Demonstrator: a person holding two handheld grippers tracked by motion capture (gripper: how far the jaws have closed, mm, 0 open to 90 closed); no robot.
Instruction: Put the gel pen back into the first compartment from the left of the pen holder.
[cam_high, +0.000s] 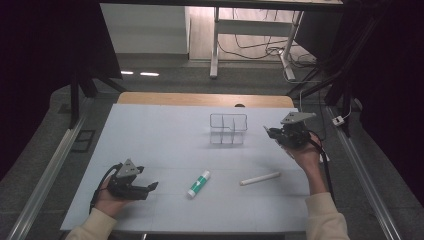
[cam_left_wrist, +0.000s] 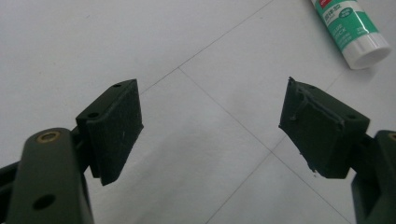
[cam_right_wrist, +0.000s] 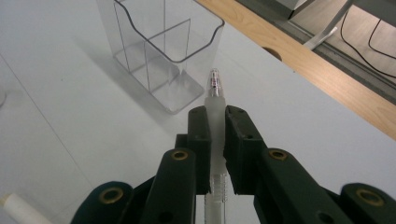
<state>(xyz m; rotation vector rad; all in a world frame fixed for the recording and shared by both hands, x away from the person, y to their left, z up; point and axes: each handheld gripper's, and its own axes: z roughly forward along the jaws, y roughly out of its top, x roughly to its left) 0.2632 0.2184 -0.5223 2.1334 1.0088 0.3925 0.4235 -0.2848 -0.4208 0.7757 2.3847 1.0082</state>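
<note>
Right gripper view: jaws tight on clear pen (cam_right_wrist: 214, 107).

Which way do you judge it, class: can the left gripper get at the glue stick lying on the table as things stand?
Probably yes: the left gripper is open, and bare table lies between it and the glue stick.

Glue stick (cam_left_wrist: 349, 25): green label bears white print, too blurred to read.

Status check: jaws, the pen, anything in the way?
Right gripper shut on pen, beside clear organizer. Left gripper open, empty, near glue stick. Path clear.
</note>
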